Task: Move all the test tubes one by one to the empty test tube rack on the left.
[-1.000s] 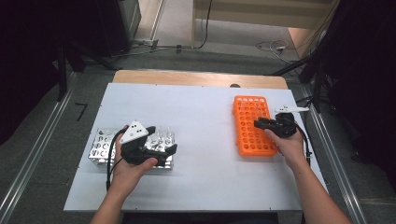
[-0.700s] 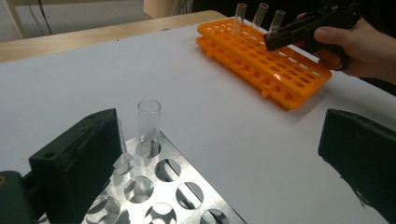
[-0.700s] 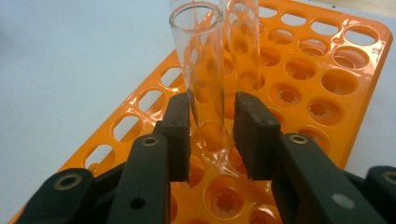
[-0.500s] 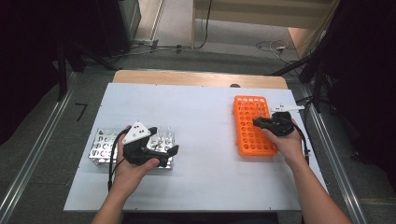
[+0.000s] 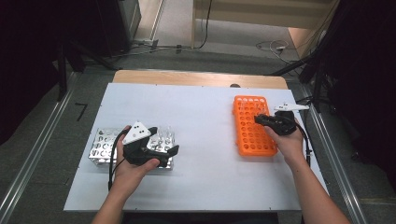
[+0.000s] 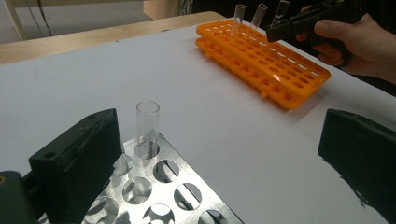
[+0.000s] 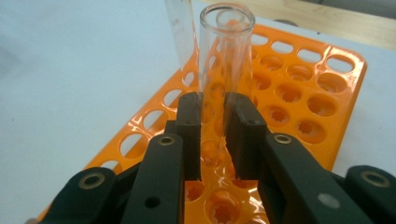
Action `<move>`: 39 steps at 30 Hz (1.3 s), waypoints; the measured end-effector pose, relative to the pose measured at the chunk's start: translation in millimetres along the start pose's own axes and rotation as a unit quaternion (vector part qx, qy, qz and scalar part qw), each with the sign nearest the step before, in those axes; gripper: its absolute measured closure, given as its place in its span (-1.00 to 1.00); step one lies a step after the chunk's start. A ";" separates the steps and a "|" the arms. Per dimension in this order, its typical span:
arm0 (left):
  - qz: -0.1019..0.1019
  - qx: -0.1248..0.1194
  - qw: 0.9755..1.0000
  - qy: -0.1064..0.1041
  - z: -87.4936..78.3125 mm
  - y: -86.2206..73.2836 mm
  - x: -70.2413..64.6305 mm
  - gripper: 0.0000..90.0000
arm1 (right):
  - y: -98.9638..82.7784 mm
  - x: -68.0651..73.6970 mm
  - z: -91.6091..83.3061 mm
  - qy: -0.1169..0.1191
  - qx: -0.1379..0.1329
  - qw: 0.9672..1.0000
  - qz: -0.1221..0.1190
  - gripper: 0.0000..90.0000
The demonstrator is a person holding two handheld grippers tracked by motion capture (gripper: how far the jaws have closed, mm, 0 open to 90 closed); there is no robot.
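1. The left gripper sits nearest the person, over the near right end of a metal rack on the white table. Its jaws stand wide apart with nothing between them.
2. In the left gripper view, one clear tube stands upright in a corner hole of the metal rack, just beside the left jaw but apart from it. The holes around it hold no tubes.
3. The person's left hand wraps the gripper body from below.
4. Farther off, on the table's right side, lies the orange rack, its long side running away from the person.
5. The right gripper reaches over the orange rack from its right edge, held by the right hand.
6. In the right gripper view, its jaws have just been closing and now clamp a glass test tube on both sides. The tube stands upright with its lower end in a hole of the orange rack.
7. Just behind it another tube stands in the same rack; the left gripper view shows three tubes in a row there.
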State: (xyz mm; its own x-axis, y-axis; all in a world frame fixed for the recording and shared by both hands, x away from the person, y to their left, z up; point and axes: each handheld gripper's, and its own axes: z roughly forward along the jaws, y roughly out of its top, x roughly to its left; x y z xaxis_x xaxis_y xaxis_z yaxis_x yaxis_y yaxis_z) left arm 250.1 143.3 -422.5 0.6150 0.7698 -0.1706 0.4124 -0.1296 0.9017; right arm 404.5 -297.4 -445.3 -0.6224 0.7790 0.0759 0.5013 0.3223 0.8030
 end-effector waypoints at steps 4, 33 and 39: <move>0.001 0.001 1.000 -0.001 0.4 0.1 -0.6 -1.00 | 4.6 0.4 -9.6 0.001 -0.017 1.000 0.002 0.65; 0.008 0.000 1.000 -0.013 3.2 3.0 -9.1 -1.00 | 9.0 48.8 -49.6 0.057 -0.057 0.997 -0.019 0.65; 0.012 0.001 1.000 -0.016 4.1 3.7 -11.9 -1.00 | 7.0 65.2 -53.4 0.075 -0.061 0.995 -0.029 0.65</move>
State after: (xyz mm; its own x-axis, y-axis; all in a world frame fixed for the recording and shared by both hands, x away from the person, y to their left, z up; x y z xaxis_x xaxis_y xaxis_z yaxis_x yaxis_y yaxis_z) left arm 247.1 131.1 -418.8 0.6457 0.7462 -0.1622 0.3996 -0.1491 0.9045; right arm 335.4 -273.1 -403.1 -0.7357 0.6686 0.1079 0.3911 0.2893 0.8737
